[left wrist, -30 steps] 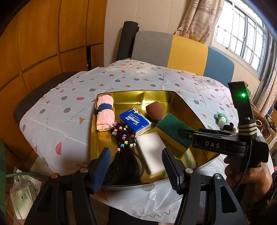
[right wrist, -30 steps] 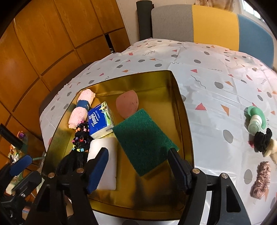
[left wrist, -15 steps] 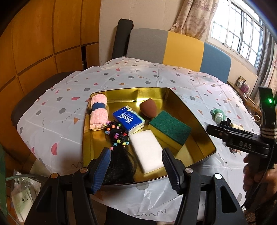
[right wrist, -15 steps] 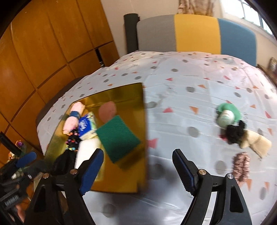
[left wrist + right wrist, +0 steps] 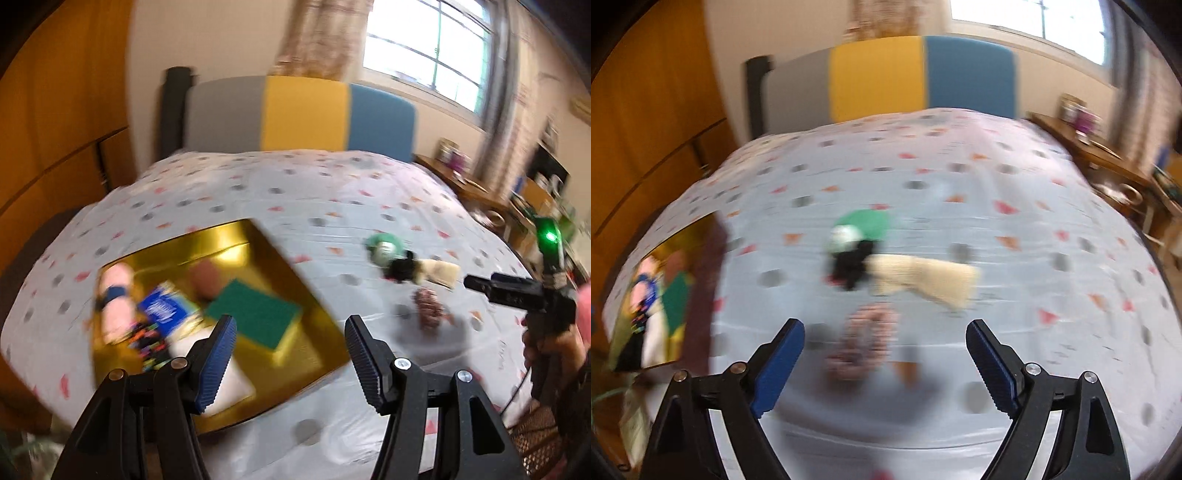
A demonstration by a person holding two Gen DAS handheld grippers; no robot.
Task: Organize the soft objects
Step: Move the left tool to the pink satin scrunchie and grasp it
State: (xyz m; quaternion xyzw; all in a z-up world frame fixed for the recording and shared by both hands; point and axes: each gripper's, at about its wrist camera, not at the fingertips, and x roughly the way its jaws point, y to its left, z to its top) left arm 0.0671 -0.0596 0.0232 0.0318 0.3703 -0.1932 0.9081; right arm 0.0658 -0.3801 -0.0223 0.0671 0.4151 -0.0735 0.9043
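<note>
A gold tray (image 5: 258, 236) on the table holds a green sponge (image 5: 255, 314), a blue tissue pack (image 5: 162, 308), a rolled pink towel (image 5: 112, 291), a brown puff (image 5: 205, 277), a white sponge and a beaded hair piece. My left gripper (image 5: 290, 350) is open and empty above the tray's right edge. My right gripper (image 5: 884, 360) is open and empty, just above a pink scrunchie (image 5: 866, 339). Beyond it lie a beige cloth (image 5: 931, 277), a black scrunchie (image 5: 851, 264) and a green-and-white item (image 5: 857, 227). Both views are blurred.
The table has a white spotted cloth (image 5: 960, 184). A grey, yellow and blue chair back (image 5: 299, 110) stands behind it. A wooden wall is on the left and a side table (image 5: 1108, 166) with clutter on the right.
Both grippers have swung to the right. The right one moved off the tray and now faces the loose items on the cloth. Both stayed open.
</note>
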